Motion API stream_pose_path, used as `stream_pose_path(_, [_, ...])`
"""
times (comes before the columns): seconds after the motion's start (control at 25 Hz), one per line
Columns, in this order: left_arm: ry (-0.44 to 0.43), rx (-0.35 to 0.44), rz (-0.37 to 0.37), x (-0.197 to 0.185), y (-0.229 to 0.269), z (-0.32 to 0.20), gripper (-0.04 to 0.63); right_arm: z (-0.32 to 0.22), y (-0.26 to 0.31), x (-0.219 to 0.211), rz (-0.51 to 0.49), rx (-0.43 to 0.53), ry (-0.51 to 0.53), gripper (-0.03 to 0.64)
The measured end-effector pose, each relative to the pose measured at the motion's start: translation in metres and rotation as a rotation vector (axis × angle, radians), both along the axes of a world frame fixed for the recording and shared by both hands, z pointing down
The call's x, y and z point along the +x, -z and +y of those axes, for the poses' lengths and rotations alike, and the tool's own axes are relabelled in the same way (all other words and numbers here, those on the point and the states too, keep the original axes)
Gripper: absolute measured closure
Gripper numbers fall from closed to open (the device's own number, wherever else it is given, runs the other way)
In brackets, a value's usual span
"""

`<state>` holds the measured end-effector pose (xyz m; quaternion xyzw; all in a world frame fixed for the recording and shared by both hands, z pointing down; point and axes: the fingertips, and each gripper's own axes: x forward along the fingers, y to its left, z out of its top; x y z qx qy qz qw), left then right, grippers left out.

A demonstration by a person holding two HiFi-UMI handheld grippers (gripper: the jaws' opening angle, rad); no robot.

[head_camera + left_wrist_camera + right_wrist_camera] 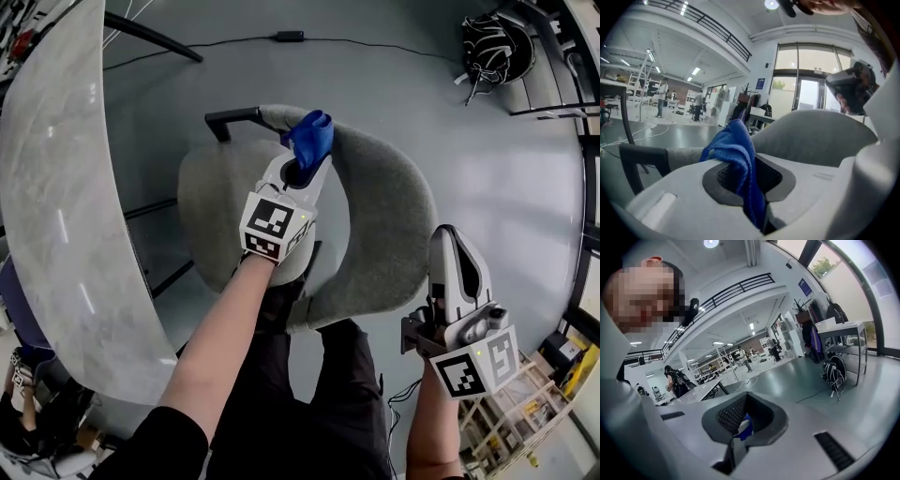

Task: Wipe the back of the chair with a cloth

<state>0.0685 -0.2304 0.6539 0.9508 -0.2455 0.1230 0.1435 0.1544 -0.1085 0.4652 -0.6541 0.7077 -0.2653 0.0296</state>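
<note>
The grey chair stands below me in the head view, its curved backrest [394, 216] wrapping round the seat [216, 202]. A blue cloth [311, 136] sits on the top edge of the backrest near the black armrest [230, 119]. My left gripper [305, 167] is shut on it. The left gripper view shows the cloth [738, 154] bunched between the jaws, with the backrest [815, 136] just behind. My right gripper [450, 244] is held off the chair's right side, shut with nothing in it. In its own view the right gripper [743, 420] has its jaws together.
A curved marble table [56, 187] runs along the left. A black backpack [492, 47] lies on the floor at the far right beside a desk. A cable [291, 37] crosses the floor beyond the chair. Shelving [525, 412] stands at the lower right. My legs [319, 394] are behind the chair.
</note>
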Motion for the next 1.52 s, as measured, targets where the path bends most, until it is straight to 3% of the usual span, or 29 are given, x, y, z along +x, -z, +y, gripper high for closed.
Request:
stream_pose_path(0.2, [-0.137,-0.063,0.034,0.033,-0.015,0.037,0.538,0.001,-0.001,0.004,0.009,-0.002,-0.009,0.603])
stream_pose_path(0.56, [-0.312,-0.12,0.115,0.058,0.009,0.105,0.538,0.019,0.003,0.01,0.008,-0.019,-0.033,0.603])
stream_pose_path(1.28, [-0.522,-0.209,0.193,0.038,0.062,0.23,0.538,0.051,0.016,-0.002,-0.007,-0.022,-0.038,0.603])
stream_pose_path(1.52, [-0.546,-0.156,0.151,0.031,0.07,0.251,0.538,0.052,0.013,-0.003,-0.013,-0.028,-0.042,0.603])
